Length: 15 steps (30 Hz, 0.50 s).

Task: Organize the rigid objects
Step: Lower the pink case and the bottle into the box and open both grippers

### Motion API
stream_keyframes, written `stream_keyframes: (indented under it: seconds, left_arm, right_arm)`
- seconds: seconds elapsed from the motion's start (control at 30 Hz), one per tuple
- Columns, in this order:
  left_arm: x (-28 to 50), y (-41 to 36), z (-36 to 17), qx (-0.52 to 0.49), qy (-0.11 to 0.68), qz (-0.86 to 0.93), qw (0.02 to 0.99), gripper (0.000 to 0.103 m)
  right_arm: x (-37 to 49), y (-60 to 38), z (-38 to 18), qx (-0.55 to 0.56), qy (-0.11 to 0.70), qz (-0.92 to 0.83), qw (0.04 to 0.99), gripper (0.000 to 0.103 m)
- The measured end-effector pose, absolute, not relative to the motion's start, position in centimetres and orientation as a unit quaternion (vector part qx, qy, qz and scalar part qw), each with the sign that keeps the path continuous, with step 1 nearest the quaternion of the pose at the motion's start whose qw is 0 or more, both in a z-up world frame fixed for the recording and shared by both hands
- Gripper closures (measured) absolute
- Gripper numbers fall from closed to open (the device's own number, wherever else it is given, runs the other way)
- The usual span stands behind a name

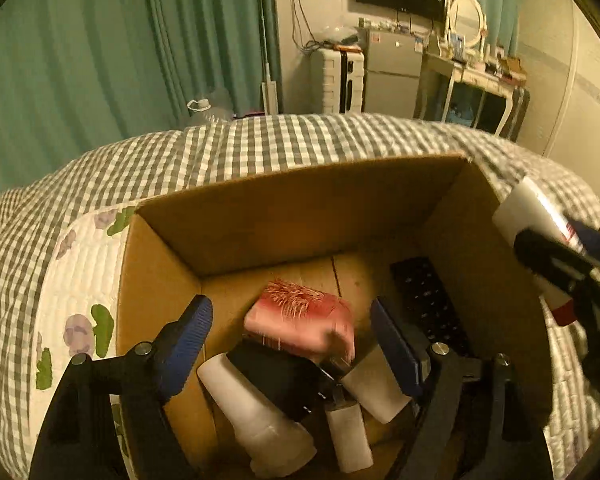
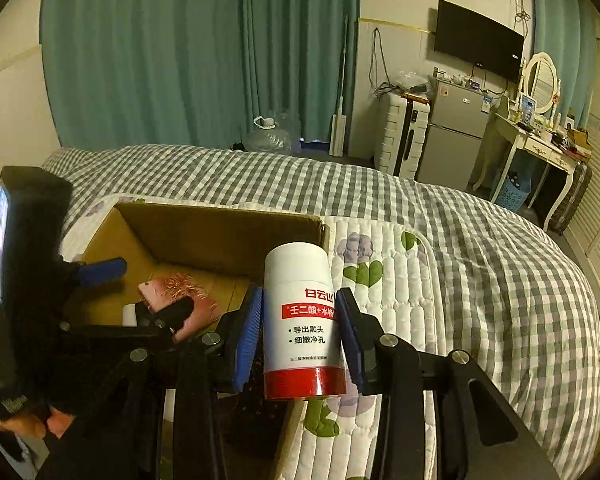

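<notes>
Right gripper (image 2: pixel 299 334) around upright canister (image 2: pixel 300 320); apparently cap-down

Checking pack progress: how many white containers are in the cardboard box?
3: one at front-left, a small one beside it, one right of it. Others may hide under the black item.

Hand-held gripper (image 2: pixel 298 332) — black frame, ribbed blue pads (image 2: pixel 246 336), silver screws (image 2: pixel 387 339)

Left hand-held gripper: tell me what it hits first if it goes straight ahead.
Probably the pink box lying in the cardboard box, which sits between the open left hand-held gripper's fingers; depth is unclear.
</notes>
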<state>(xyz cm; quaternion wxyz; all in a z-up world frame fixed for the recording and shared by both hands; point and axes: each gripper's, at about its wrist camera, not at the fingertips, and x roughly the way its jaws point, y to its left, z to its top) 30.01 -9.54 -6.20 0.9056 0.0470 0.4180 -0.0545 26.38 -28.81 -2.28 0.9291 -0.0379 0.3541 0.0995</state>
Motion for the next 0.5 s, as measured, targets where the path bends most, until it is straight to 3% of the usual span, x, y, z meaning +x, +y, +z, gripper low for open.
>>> stream_keyframes:
  seconds: [0.5]
  left_arm:
    - [25.1,-4.8,0.7,0.047,0.345,-0.035,0.937,0.02]
  right_arm:
    - [24.7,-26.3,-1.0,-0.039,0.362,0.102,0.926,0.066]
